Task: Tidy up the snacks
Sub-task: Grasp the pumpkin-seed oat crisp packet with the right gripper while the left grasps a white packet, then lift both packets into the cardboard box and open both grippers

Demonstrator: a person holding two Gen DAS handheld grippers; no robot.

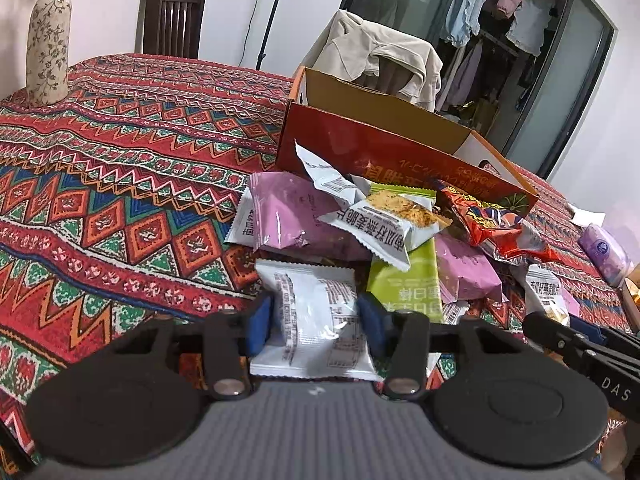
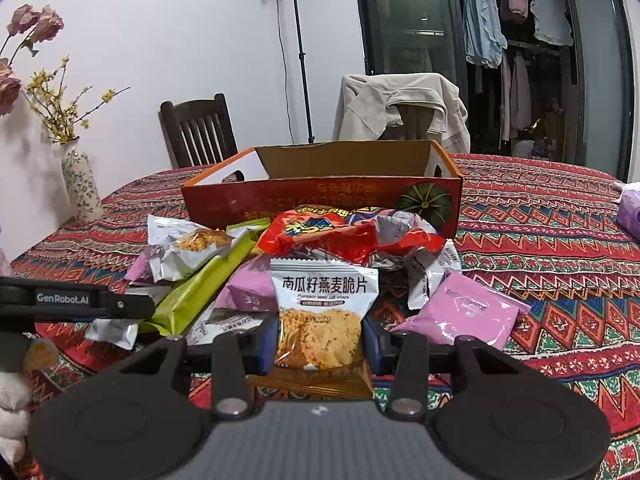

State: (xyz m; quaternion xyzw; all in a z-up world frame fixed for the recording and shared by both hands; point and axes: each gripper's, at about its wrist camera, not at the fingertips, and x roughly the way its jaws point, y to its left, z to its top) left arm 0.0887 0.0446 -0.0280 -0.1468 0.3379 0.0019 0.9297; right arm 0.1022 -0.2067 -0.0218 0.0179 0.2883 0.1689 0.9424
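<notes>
A heap of snack packets lies on the patterned tablecloth in front of an open red-and-orange cardboard box. My left gripper is shut on a white packet at the heap's near edge; its blue pads dent the packet's sides. My right gripper is shut on a pumpkin-seed oat crisp packet, held upright. The heap holds pink packets, a green bar and a red bag. The box floor is hidden behind its near wall.
A flowered vase stands at the table's far left. A dark wooden chair and a chair draped with a beige jacket stand behind the table. A purple tissue pack lies at the right.
</notes>
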